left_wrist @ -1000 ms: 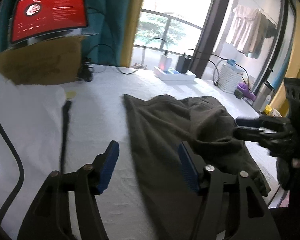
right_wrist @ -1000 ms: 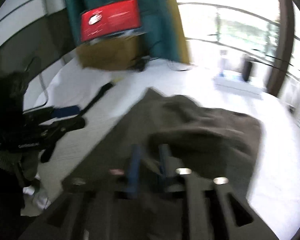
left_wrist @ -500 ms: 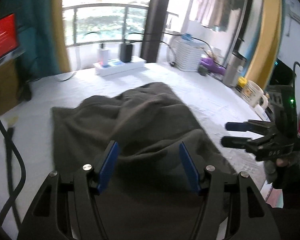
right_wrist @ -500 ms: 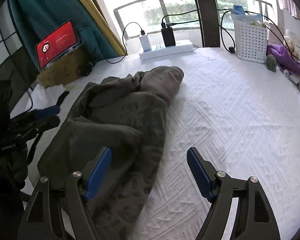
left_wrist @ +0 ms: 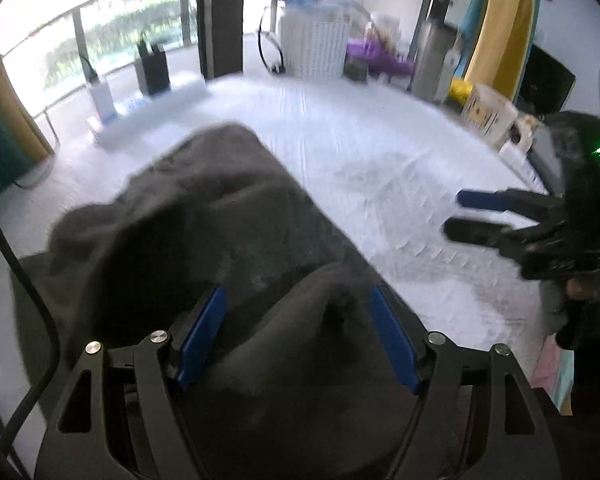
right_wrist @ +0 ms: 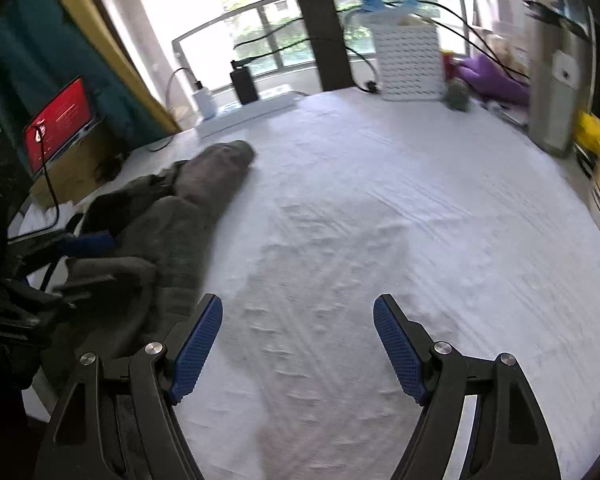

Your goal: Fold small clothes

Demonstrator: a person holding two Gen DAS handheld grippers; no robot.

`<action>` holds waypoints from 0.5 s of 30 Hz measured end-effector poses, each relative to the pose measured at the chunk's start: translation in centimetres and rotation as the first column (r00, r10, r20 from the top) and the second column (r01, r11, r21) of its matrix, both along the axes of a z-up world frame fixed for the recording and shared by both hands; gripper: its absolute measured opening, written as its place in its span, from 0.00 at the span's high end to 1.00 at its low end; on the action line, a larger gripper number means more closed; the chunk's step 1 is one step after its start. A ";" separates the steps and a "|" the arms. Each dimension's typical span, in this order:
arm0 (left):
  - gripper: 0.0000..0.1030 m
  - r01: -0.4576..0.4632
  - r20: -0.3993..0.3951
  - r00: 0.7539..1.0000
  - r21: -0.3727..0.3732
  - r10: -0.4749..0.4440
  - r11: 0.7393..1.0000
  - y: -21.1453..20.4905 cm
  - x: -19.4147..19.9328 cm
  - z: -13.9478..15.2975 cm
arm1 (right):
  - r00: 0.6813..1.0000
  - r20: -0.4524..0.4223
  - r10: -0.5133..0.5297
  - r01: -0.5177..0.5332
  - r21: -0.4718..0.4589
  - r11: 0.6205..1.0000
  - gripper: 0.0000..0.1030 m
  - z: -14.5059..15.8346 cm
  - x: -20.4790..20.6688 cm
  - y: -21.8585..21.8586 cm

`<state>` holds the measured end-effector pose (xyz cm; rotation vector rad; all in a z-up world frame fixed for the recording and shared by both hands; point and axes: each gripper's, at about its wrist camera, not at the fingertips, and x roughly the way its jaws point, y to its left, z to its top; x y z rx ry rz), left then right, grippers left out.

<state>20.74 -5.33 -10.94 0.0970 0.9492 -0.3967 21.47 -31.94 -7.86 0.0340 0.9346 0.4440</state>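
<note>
- Here, a red screen (right_wrist: 58, 122) glows at about ten o'clock, propped on a brown box.
- The crumpled grey garment (right_wrist: 172, 216) lies on the left side of the white bedcover (right_wrist: 400, 220), stretching away toward eleven o'clock.
- The left gripper (left_wrist: 298, 336) hangs over the garment's near bulge; its jaws are opening, cloth bunched between the blue pads, not pinched.
- The right gripper (right_wrist: 298, 344) stands spread wide over bare cover at six o'clock, nothing between its pads.
- A white basket (right_wrist: 410, 62) sits at one o'clock.
</note>
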 end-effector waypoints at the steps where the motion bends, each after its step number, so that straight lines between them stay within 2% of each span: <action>1: 0.29 -0.001 -0.010 1.000 0.008 0.001 1.000 0.0 0.2 -0.4 | 1.000 -0.006 -0.006 0.006 0.004 1.000 0.23 -0.2 0.0 -0.2; 2: 0.31 0.004 -0.005 1.000 0.010 -0.004 1.000 0.0 0.1 -0.5 | 1.000 -0.010 -0.009 0.009 0.005 1.000 0.23 -0.3 0.0 -0.2; 3: 0.51 0.017 0.021 1.000 0.012 -0.017 1.000 0.2 -0.4 -0.3 | 1.000 -0.016 -0.012 0.012 0.008 1.000 0.23 -0.4 0.0 -0.3; 4: 0.74 0.026 0.021 0.999 0.017 -0.026 1.000 0.3 -0.7 -0.2 | 1.000 -0.020 -0.012 0.012 0.010 1.000 0.23 -0.5 0.0 -0.1; 6: 0.86 0.025 0.024 0.999 0.016 -0.025 1.000 0.9 -1.5 0.1 | 1.000 -0.023 -0.004 0.004 0.014 1.000 0.23 -0.5 0.0 0.3; 10: 0.91 -0.036 0.087 0.996 0.016 0.035 0.999 3.3 -3.7 1.6 | 0.999 -0.016 0.034 -0.033 0.012 0.999 0.23 -0.3 -0.5 1.9; 15: 0.91 -0.137 0.118 0.983 -0.026 0.139 0.990 7.4 -7.7 3.2 | 0.996 -0.013 0.086 -0.086 -0.009 0.996 0.23 -0.1 -1.2 4.3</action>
